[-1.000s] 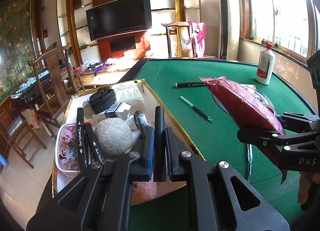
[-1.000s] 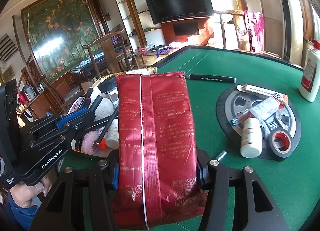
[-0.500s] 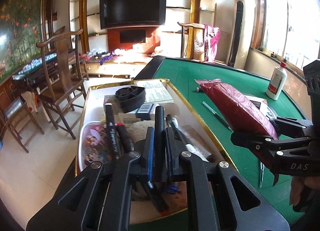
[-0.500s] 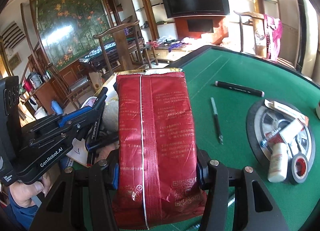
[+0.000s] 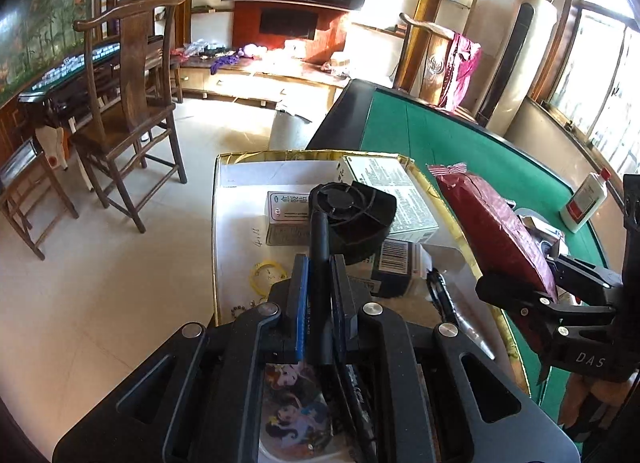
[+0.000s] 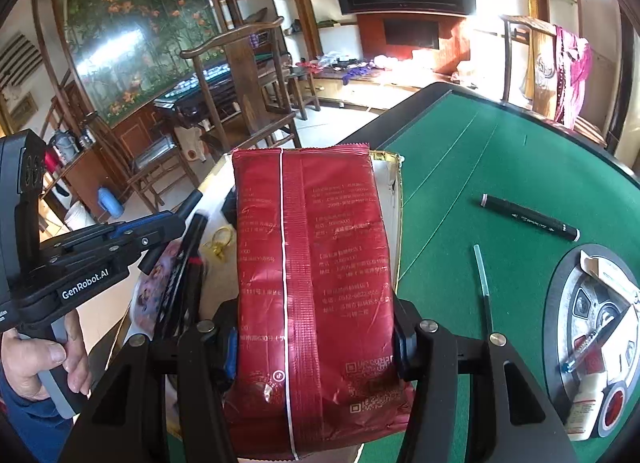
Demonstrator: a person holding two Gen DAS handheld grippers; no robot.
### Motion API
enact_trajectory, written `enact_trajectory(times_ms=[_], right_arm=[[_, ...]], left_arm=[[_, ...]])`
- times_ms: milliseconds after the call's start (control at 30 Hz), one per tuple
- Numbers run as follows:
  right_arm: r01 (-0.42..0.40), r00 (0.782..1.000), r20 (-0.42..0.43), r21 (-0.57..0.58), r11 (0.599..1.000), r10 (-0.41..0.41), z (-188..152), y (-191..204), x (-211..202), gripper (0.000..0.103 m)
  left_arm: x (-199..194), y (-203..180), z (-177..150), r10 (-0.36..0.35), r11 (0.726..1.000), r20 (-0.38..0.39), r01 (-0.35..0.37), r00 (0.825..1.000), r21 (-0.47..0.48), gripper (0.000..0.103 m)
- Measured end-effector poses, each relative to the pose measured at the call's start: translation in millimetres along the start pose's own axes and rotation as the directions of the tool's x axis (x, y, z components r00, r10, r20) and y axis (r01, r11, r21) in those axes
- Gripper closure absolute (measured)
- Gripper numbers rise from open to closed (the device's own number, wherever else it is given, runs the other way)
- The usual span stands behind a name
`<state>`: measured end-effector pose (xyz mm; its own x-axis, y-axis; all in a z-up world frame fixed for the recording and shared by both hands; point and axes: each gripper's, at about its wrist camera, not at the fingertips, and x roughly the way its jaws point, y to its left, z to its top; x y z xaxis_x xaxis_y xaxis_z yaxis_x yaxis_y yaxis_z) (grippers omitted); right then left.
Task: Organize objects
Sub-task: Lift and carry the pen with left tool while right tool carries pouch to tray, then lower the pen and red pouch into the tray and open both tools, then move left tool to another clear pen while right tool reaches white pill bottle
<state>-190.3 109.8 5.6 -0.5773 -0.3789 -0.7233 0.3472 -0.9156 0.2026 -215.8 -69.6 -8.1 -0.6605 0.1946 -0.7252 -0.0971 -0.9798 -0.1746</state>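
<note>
Black marker point(image 5: 320, 263) sits clamped in the left hand-held gripper point(image 5: 320, 291), which has swung from the tabletop point(image 6: 480, 167) to over the gold-rimmed tray point(image 5: 216, 231); drop-off looks close. Right hand-held gripper point(image 6: 316, 347) follows, squeezing the red packet point(image 6: 312, 263). Only its view shows the pen point(image 6: 530, 217) left on the felt.

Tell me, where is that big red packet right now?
The red packet is clamped in the right gripper, held above the green table's left edge, beside the gold-rimmed tray.
</note>
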Motion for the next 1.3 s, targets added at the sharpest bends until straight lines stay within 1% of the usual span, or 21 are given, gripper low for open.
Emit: enact_trajectory(times_ms=[100,333,433,467,533,633,700,767,800,867,967,1067,1200,1300], right_arm=[[0.011,1.000,-0.022,0.019,1.000,-0.011,1.2,0.4,12.1,0.048],[0.025,0.998,-0.058,0.011,1.000,-0.025,-4.4,7.8,30.9,0.048],[0.039,0.998,-0.059,0.014,0.999,-0.038,-4.7,9.4,32.6,0.048],[0.043,0.997,-0.062,0.013,0.999,-0.042,-4.2,9.2,32.8,0.046],[0.053,0.996,-0.072,-0.006,0.999,-0.053,-3.2,11.7,33.0,0.046],[0.089,0.993,-0.070,-0.062,0.994,-0.093,-5.1,16.9,28.1,0.044],[0.099,0.993,-0.055,-0.097,0.990,-0.105,-7.9,20.9,22.8,0.043],[0.111,0.993,-0.032,-0.123,0.986,-0.116,-9.9,24.2,16.3,0.041],[0.113,0.993,-0.016,-0.136,0.984,-0.117,-10.0,25.8,12.7,0.041],[0.110,0.994,0.005,-0.147,0.983,-0.111,-10.4,26.8,3.8,0.041],[0.044,0.998,0.054,-0.141,0.989,-0.037,-13.2,24.0,-21.1,0.041],[0.013,0.992,0.127,-0.140,0.990,0.005,-23.8,14.0,-54.7,0.041],[-0.021,0.979,0.199,-0.077,0.997,0.036,-45.5,-21.8,-97.9,0.041],[-0.014,0.969,0.246,-0.020,1.000,0.018,-64.5,-55.2,-126.3,0.041]], left_arm=[[10.4,7.2,5.0,-0.005,1.000,-0.019,0.005,1.000,-0.022,0.093],[26.7,17.8,15.8,-0.013,0.998,-0.043,0.010,0.999,-0.068,0.093],[30.3,22.9,19.0,-0.025,0.993,-0.040,0.020,0.999,-0.114,0.093],[31.5,26.8,20.7,-0.031,0.990,-0.040,0.025,0.999,-0.140,0.093],[32.2,34.1,22.6,-0.050,0.981,-0.036,0.043,0.998,-0.191,0.093],[32.0,36.6,22.7,-0.062,0.978,-0.044,0.052,0.997,-0.203,0.093],[28.9,37.6,21.6,-0.067,0.975,-0.047,0.056,0.997,-0.214,0.086],[23.6,39.1,20.2,-0.090,0.969,-0.039,0.079,0.995,-0.235,0.063],[20.2,38.8,19.4,-0.103,0.966,-0.030,0.093,0.994,-0.242,0.060],[11.3,34.9,18.8,-0.104,0.968,-0.017,0.097,0.994,-0.232,0.059],[-6.3,25.0,17.4,-0.122,0.971,0.008,0.121,0.993,-0.205,0.059],[-24.6,8.9,14.4,-0.148,0.975,0.030,0.151,0.988,-0.164,0.059],[-36.0,-26.9,5.8,-0.182,0.980,0.018,0.183,0.983,-0.084,0.059],[-39.0,-63.6,-6.3,-0.218,0.976,-0.011,0.218,0.976,-0.005,0.059]])
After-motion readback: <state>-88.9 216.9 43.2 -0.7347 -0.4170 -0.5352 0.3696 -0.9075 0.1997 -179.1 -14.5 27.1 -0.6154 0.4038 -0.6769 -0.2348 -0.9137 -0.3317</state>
